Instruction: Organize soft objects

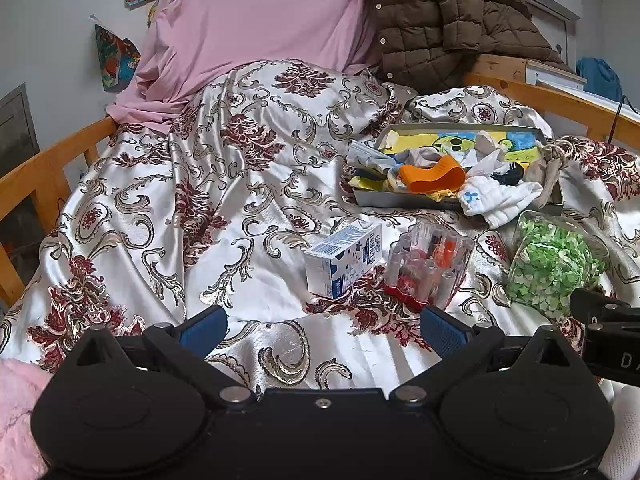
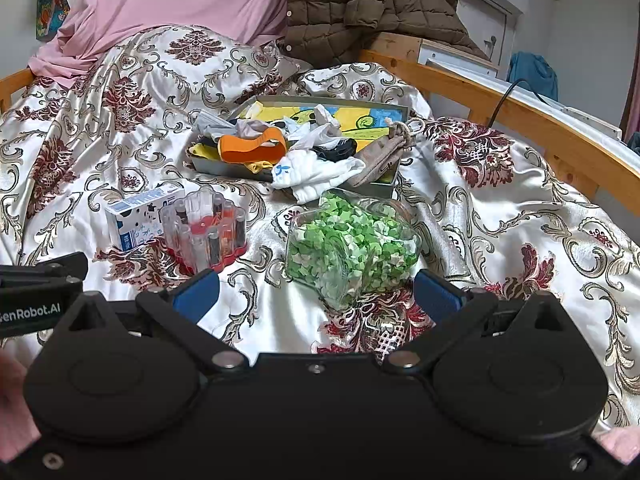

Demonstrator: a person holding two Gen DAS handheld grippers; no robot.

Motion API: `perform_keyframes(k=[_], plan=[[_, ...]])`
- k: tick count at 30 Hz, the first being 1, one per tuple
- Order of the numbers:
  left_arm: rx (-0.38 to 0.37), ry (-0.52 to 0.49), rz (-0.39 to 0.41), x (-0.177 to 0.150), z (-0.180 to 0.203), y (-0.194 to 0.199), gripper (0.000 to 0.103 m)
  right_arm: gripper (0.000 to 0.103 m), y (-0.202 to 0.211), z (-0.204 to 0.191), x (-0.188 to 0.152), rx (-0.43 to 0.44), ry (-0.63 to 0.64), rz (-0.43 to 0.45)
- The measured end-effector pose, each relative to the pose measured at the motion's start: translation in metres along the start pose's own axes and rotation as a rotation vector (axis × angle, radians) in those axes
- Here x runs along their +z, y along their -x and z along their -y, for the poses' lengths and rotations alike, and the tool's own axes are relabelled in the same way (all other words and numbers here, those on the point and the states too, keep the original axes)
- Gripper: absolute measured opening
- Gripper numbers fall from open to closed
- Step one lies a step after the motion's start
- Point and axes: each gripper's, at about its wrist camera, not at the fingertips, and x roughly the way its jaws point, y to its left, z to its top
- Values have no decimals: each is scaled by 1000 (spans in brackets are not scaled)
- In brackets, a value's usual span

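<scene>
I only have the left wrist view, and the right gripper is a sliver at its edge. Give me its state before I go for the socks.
Observer: The right gripper is open, with nothing between its fingers.
Operator: Say what lies straight ahead of it.
Observer: The jar of green paper bits lies on its side just ahead, centred on the gap between the fingers.
Operator: Report the bed to the right of that jar.
Observer: Only patterned bedspread shows there, up to the wooden rail.
</scene>
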Motion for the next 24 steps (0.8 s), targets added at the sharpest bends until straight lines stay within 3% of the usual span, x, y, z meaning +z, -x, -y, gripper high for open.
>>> perform_keyframes(k=[24], plan=[[-4, -7, -4, 0, 0, 1, 102, 102, -1, 1, 2, 3, 6, -9]])
